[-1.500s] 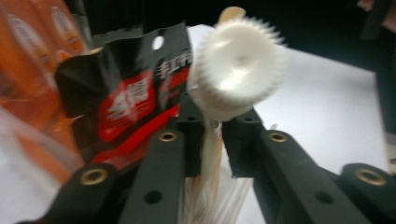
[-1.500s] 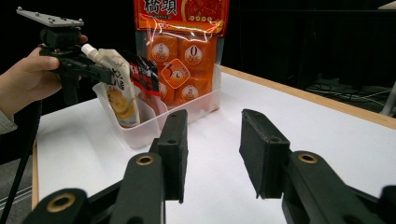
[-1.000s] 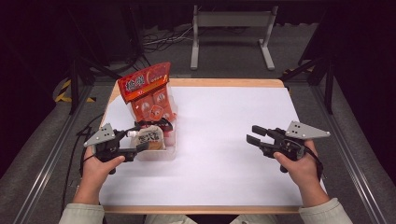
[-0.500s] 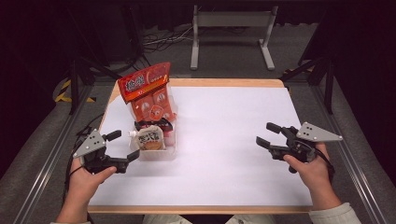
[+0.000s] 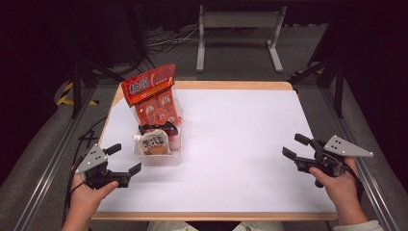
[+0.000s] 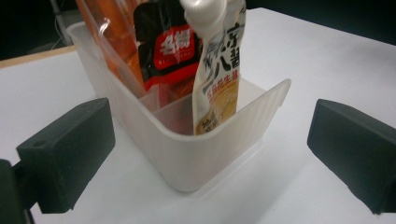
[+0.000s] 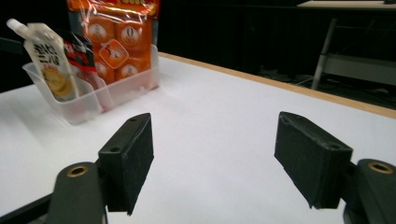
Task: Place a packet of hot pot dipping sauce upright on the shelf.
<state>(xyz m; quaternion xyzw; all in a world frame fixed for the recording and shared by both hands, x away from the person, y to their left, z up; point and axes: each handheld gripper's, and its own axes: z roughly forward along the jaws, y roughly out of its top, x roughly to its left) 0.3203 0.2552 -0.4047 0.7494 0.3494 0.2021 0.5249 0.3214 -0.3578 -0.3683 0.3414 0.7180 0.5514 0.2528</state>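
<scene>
Both grippers, left (image 5: 121, 160) and right (image 5: 294, 146), have just opened empty, the packed bin (image 5: 159, 158) near the table's left edge seemingly finished; next, withdraw

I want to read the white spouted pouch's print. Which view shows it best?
The left gripper view: the white spouted pouch stands close and large in the clear bin. High view shows it small; right gripper view, far off at an angle.

Even overhead light brightens the white table (image 5: 240, 144) against dark surroundings; the gripper views look soft and slightly blurred.
</scene>
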